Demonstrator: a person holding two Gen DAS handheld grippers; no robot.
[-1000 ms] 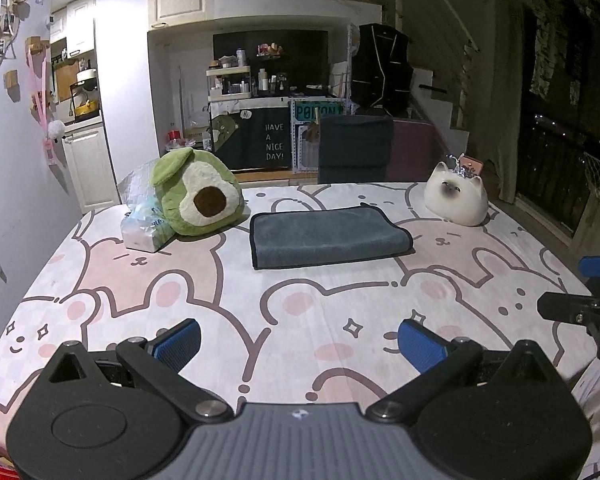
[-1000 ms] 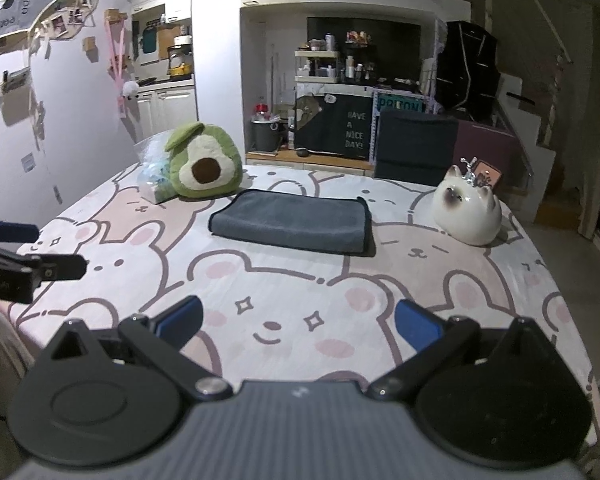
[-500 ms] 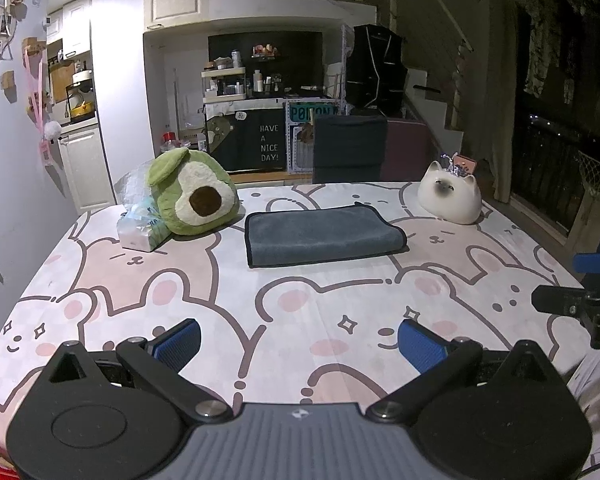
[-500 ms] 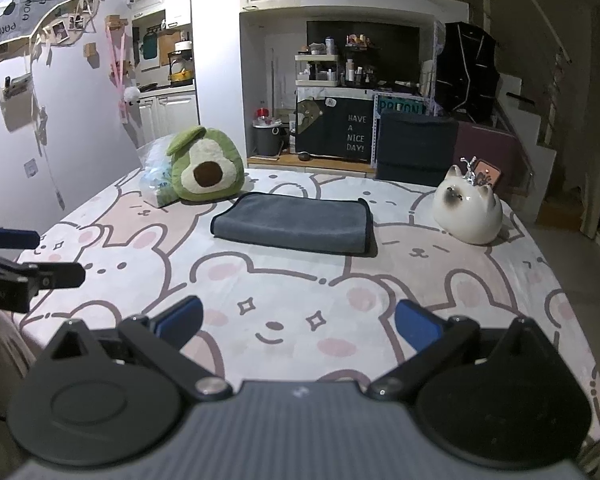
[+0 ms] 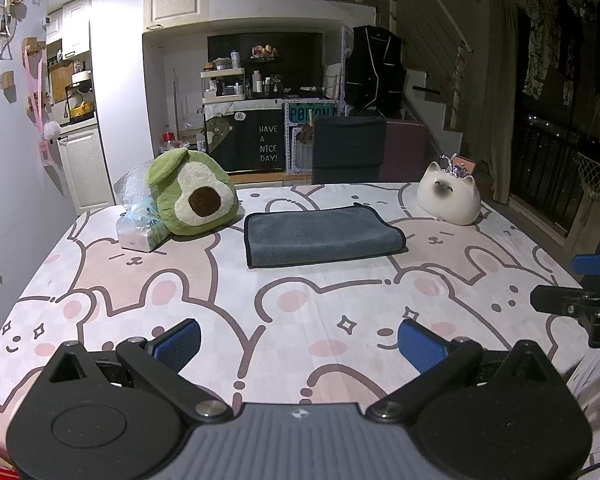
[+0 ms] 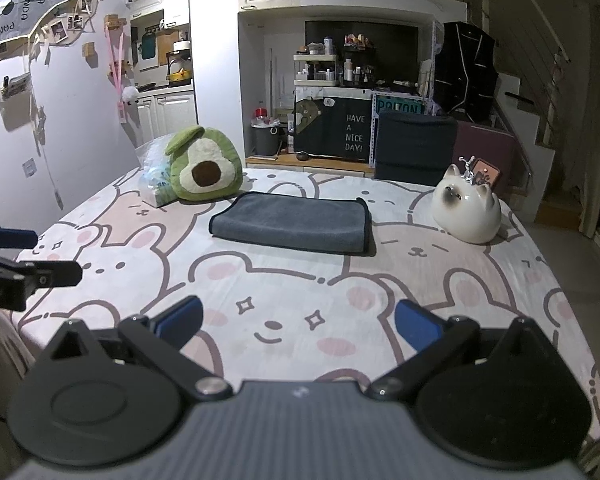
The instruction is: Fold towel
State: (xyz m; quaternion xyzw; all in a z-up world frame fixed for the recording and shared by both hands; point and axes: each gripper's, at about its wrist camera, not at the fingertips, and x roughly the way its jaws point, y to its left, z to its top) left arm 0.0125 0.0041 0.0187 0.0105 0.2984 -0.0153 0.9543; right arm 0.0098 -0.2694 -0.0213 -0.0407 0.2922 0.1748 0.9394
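Note:
A dark grey towel (image 5: 323, 236) lies folded in a flat rectangle at the far middle of the bunny-print table (image 5: 300, 312); it also shows in the right wrist view (image 6: 294, 224). My left gripper (image 5: 299, 344) is open and empty above the table's near edge, well short of the towel. My right gripper (image 6: 298, 326) is open and empty, also near the front edge. Each gripper shows at the side of the other's view: the right one (image 5: 580, 284) and the left one (image 6: 16, 264).
A green avocado plush (image 5: 190, 198) and a plastic-wrapped pack (image 5: 142, 228) sit left of the towel. A white cat figurine (image 5: 449, 200) sits to its right. A dark chair (image 5: 348, 148) stands behind the table. A wall is on the left.
Both grippers have drawn back and risen slightly, so the towel looks a little farther away. The towel has not moved. Both stay open.

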